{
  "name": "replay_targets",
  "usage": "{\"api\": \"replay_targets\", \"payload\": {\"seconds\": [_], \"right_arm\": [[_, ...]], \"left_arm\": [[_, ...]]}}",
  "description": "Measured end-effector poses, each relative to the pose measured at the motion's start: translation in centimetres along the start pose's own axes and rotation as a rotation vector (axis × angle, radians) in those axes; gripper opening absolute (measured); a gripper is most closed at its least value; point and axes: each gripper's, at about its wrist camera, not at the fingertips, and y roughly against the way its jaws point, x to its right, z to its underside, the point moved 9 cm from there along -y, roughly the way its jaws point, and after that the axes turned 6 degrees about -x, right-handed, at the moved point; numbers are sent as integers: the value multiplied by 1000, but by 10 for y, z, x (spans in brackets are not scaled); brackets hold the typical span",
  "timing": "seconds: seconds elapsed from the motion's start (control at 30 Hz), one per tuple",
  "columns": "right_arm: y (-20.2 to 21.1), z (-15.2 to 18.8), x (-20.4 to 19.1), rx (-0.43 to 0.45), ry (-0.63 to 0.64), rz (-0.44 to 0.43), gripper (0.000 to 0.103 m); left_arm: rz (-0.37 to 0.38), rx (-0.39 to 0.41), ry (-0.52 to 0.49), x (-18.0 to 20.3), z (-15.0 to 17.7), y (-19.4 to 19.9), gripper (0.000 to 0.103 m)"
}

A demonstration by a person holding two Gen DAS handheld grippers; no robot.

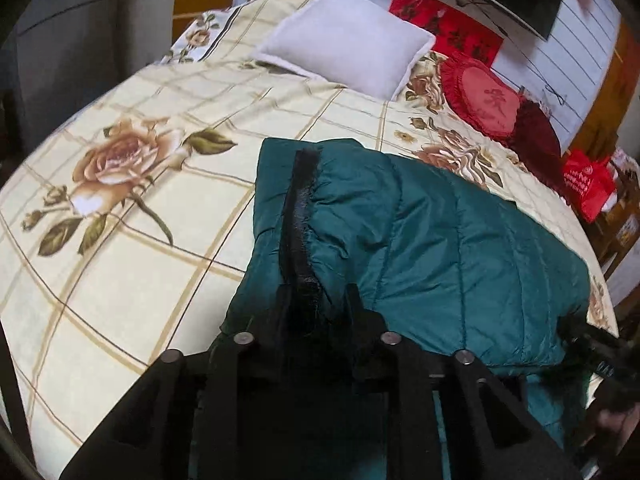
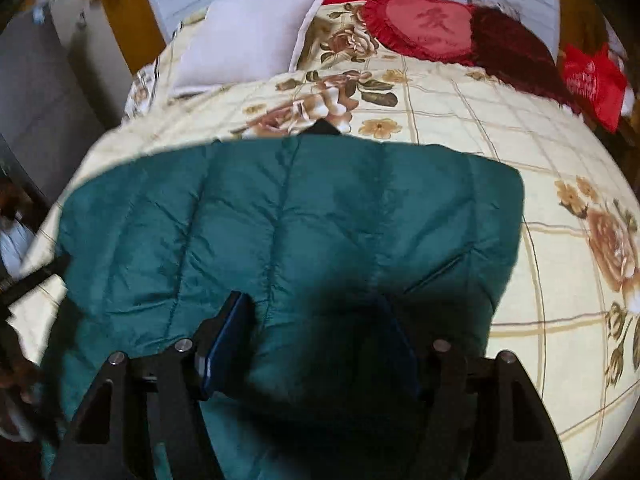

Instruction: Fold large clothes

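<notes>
A teal quilted jacket (image 2: pixel 288 216) is spread on the bed (image 1: pixel 120 260), partly folded into a broad block, with its black collar strip (image 1: pixel 302 216) running straight ahead of the left fingers. The left gripper (image 1: pixel 316 312) is set over the near end of that strip; its fingers (image 1: pixel 354 300) stand narrowly apart with the dark fabric between them, but whether the pads actually press on it cannot be told, since the spot is in deep shadow. The right gripper (image 2: pixel 316 328) is held low over the jacket's near edge, its blue-padded fingers (image 2: pixel 228 332) spread wide to either side of a hump of teal fabric, with no pinch visible. Beyond the fingers, past the jacket's far edge, a white pillow (image 1: pixel 344 40) and a red heart-shaped cushion (image 2: pixel 424 28) lie at the head of the bed.

The step in hand is judged to be the taking of the near edge for a further fold. Next, both pairs of fingers would need to be closed firmly on the thick padding before the edge is lifted and carried away toward the far edge.
</notes>
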Motion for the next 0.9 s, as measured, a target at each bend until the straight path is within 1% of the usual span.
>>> {"api": "replay_targets", "payload": {"seconds": [0.07, 0.1, 0.17, 0.23, 0.33, 0.4, 0.5, 0.63, 0.73, 0.83, 0.9], "right_arm": [[5, -1, 0, -8, -6, 0, 71], [12, -2, 1, -6, -18, -13, 71], [28, -5, 3, 18, -32, -28, 71], [43, -9, 4, 53, -37, -30, 71], [58, -14, 1, 81, -37, -36, 71], [62, -18, -3, 90, -33, -43, 71], [57, -24, -13, 86, -9, -45, 71], [39, -28, -27, 70, 29, -30, 71], [27, -29, -37, 63, 55, -31, 71], [13, -31, -45, 50, 84, -5, 71], [3, -33, -47, 42, 92, 30, 71]], "left_arm": [[3, -19, 25, -3, -2, 3, 45], [5, -17, 33, -4, -4, 7, 46], [-6, 26, 27, -3, -9, 22, 46], [-33, 81, -2, 1, -14, 35, 47], [-42, 129, -46, 13, -20, 46, 48], [-51, 147, -73, 22, -22, 46, 48], [-61, 147, -108, 34, -24, 39, 48], [-68, 123, -135, 44, -23, 22, 48], [-95, 111, -163, 48, -23, 8, 48], [-124, 82, -193, 49, -23, -8, 48], [-134, 72, -209, 48, -24, -17, 48]]}}
